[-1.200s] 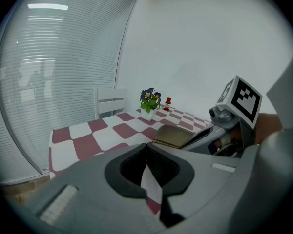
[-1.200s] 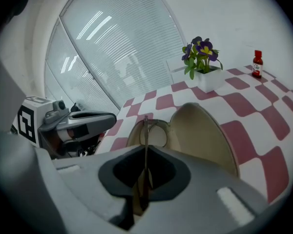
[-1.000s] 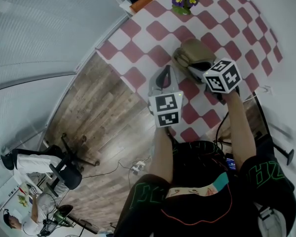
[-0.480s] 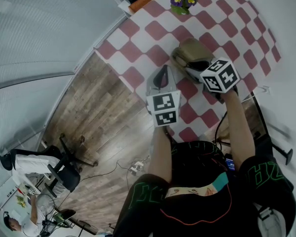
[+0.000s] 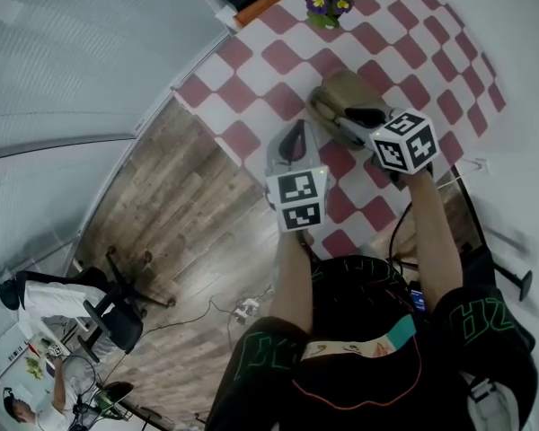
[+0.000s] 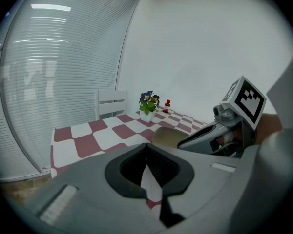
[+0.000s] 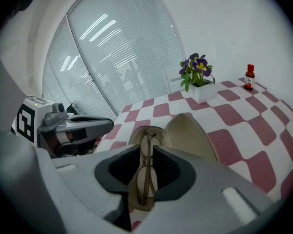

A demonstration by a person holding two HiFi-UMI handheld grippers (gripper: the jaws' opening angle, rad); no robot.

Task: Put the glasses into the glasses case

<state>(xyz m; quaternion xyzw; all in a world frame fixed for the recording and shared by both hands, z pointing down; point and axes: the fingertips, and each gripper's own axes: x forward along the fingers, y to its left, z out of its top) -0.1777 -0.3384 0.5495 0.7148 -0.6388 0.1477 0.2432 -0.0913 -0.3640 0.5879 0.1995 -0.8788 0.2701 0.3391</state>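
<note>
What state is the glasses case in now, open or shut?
Open. In the right gripper view the glasses case has its lid raised and its beige lining shows. The right gripper holds the glasses.

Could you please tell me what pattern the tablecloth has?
Red-and-white checks cover the tablecloth; the head view shows them best.

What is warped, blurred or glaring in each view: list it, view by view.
Head view: fisheye bows the table edge; light is even. Left gripper view: black round vignette, light streaks glare on the blinds, left gripper body soft up close. Right gripper view: same vignette and streaks; glasses fairly sharp.
</note>
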